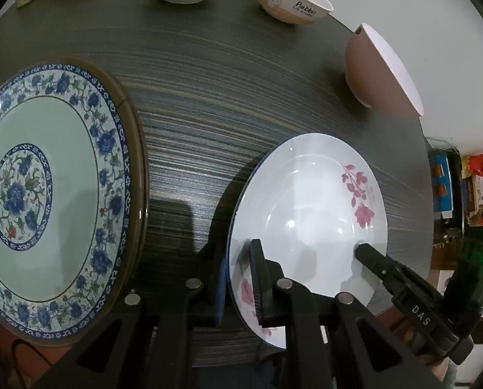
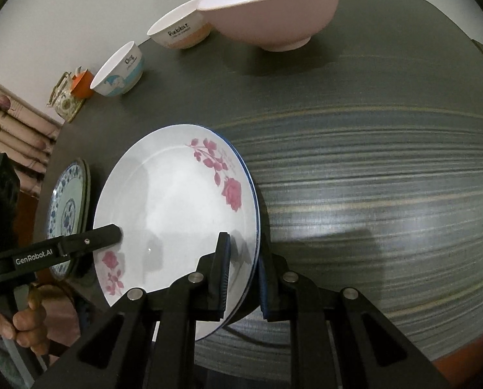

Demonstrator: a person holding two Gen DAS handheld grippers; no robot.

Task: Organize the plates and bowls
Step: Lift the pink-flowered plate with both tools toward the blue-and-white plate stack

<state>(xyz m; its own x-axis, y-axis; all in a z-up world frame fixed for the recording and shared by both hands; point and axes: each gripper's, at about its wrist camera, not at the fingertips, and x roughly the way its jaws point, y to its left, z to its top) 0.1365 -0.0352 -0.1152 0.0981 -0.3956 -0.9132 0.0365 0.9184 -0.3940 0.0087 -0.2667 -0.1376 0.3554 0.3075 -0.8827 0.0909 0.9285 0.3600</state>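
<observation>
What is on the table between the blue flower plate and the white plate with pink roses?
Nothing: only bare dark table and a gripper shadow separate the blue flower plate from the white plate, seen best in the left wrist view.

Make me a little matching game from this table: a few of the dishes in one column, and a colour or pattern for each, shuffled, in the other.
Dishes:
1. large bowl
2. "Rabbit" bowl
3. plate between the tool fingers
4. plate at the table's left edge

Looks:
A. blue flower border
B. plain pink outside
C. white with pink roses
D. white with an orange band

Pairs: 1-B, 2-D, 3-C, 4-A
</observation>
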